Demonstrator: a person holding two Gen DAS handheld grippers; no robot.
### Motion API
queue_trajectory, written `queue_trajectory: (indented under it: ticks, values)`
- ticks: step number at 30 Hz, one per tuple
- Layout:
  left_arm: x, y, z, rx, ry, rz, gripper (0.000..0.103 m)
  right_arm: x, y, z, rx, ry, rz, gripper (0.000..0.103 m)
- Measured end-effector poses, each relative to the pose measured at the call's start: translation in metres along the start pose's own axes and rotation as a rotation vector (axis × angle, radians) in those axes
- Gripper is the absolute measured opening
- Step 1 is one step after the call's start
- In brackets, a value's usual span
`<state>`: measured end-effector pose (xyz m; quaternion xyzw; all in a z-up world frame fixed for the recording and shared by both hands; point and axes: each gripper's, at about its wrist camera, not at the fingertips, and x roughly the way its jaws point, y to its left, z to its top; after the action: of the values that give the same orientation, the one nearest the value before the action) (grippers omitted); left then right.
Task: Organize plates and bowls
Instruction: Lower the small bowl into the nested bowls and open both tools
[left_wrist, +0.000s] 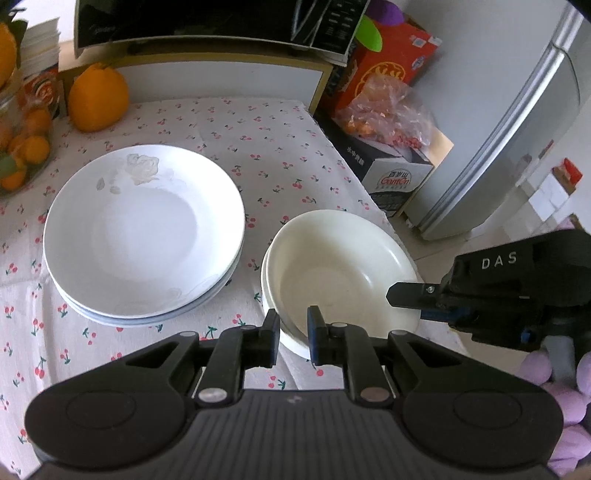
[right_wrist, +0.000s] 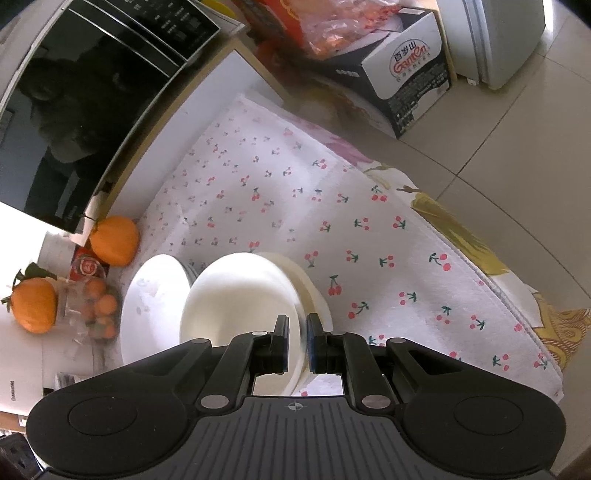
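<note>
Glazed cream bowl (left_wrist: 340, 266): rigid, slippery, breakable, best held at its rim. Left claw (left_wrist: 293, 325) and right claw (right_wrist: 297, 334) both pinch that rim, nearly closed.

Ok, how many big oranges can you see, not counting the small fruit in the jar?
2. One orange lies below the microwave corner; a leafy orange sits left of the jar. Others may be hidden out of frame.
</note>
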<state>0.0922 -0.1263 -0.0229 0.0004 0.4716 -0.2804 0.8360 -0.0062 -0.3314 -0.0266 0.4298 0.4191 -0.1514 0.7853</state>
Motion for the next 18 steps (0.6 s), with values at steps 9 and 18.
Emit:
queue_trajectory:
  ticks: [9, 18]
  values:
    - [-0.0021, -0.0034, -0.0043, 0.047, -0.012, 0.032, 0.017, 0.0032, 0.0017, 0.0001, -0.011, 0.004, -0.002, 0.013]
    - [-0.0017, -0.0045, -0.0045, 0.055, -0.014, 0.033, 0.019, 0.001, 0.007, -0.0001, -0.04, -0.01, -0.011, 0.013]
